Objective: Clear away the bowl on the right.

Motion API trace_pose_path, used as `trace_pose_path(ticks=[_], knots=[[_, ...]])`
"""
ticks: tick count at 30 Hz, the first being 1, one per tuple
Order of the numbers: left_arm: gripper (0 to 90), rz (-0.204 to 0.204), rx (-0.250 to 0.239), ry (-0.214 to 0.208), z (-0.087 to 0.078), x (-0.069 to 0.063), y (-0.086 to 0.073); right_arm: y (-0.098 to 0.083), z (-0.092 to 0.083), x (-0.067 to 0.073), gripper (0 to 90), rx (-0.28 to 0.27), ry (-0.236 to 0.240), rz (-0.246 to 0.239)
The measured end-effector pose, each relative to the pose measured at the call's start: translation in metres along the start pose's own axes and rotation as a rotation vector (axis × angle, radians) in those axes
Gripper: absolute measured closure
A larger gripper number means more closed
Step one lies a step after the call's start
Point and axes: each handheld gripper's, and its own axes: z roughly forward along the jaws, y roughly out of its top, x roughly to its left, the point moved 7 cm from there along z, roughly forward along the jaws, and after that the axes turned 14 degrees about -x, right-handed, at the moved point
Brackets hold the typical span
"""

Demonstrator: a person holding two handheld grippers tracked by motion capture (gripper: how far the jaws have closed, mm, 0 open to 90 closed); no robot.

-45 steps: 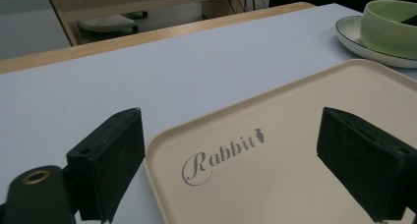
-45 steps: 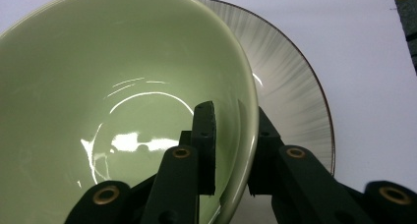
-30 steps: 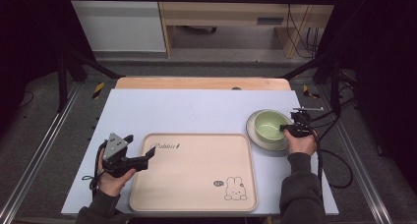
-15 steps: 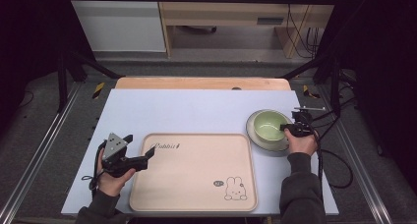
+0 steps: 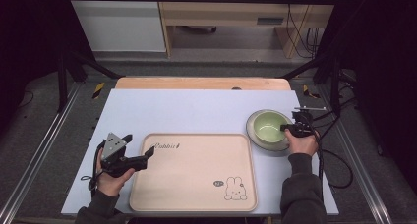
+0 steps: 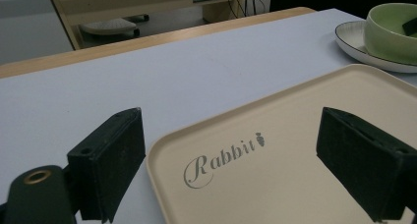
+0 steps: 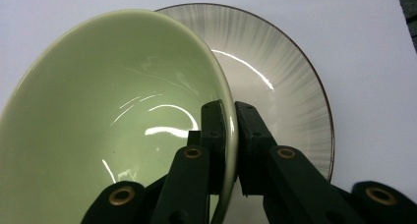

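Observation:
A light green bowl point(image 5: 268, 123) sits on a white plate with a dark rim point(image 5: 255, 136) at the right of the table. My right gripper point(image 5: 285, 127) is shut on the bowl's right rim; in the right gripper view its pads point(image 7: 216, 130) pinch the wall of the green bowl point(image 7: 108, 121) over the plate point(image 7: 275, 81), and the bowl looks tilted. A beige tray with a rabbit print point(image 5: 194, 170) lies in front of the person. My left gripper point(image 5: 146, 154) stands open over the tray's left edge, with the tray point(image 6: 295, 135) between its jaws untouched.
A pale blue mat point(image 5: 196, 108) covers the wooden table point(image 5: 196, 82). The bowl and plate point(image 6: 359, 40) appear far off in the left gripper view. Black frame bars and cables stand at the table's right side point(image 5: 334, 86).

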Motion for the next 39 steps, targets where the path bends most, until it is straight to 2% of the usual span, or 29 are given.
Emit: trace_pose_path(ticks=[2,4,6,8,9,12,13,17,27,29,30,31,33,39], knots=[[10.7,-0.001,-0.001,0.0,0.0,0.0,0.0,0.0,-0.002,0.001,83.8,0.003,-0.001,0.009],[10.7,-0.001,-0.002,0.0,0.0,0.0,0.0,0.001,-0.003,0.0,83.8,0.0,-0.002,-0.006],[10.7,-0.001,-0.003,0.0,0.0,0.0,0.001,0.001,-0.006,0.001,83.7,0.0,0.011,0.005],[10.7,0.0,-0.003,0.001,0.0,0.0,0.001,0.002,-0.007,0.001,83.8,-0.004,0.017,-0.011],[10.7,-0.001,-0.004,0.001,0.0,0.0,0.001,0.002,-0.009,0.004,83.7,-0.008,0.029,0.0],[10.8,-0.001,-0.004,0.0,0.0,-0.001,0.001,0.003,-0.013,0.006,83.7,-0.01,0.044,-0.01],[10.8,-0.001,-0.003,-0.001,0.0,-0.001,0.001,0.004,-0.015,0.009,83.7,-0.012,0.054,0.002],[10.8,0.0,-0.004,-0.001,0.0,-0.001,0.001,0.004,-0.022,0.015,83.6,-0.027,0.082,-0.019],[10.8,0.002,-0.008,-0.003,-0.001,-0.002,0.002,0.003,-0.038,0.033,83.6,-0.048,0.142,-0.029],[10.8,0.002,-0.009,-0.004,-0.001,-0.002,0.003,0.002,-0.041,0.037,83.5,-0.056,0.159,-0.055],[10.8,0.002,-0.009,-0.004,-0.001,-0.003,0.003,0.002,-0.043,0.039,83.5,-0.051,0.166,-0.048],[10.8,0.003,-0.01,-0.005,-0.001,-0.003,0.003,0.001,-0.043,0.041,83.5,-0.054,0.177,-0.063],[10.8,0.004,-0.011,-0.005,-0.001,-0.003,0.003,-0.001,-0.046,0.046,83.5,-0.051,0.191,-0.059],[10.8,0.003,-0.013,-0.006,-0.002,-0.003,0.004,-0.005,-0.052,0.058,83.4,-0.05,0.234,-0.091]])
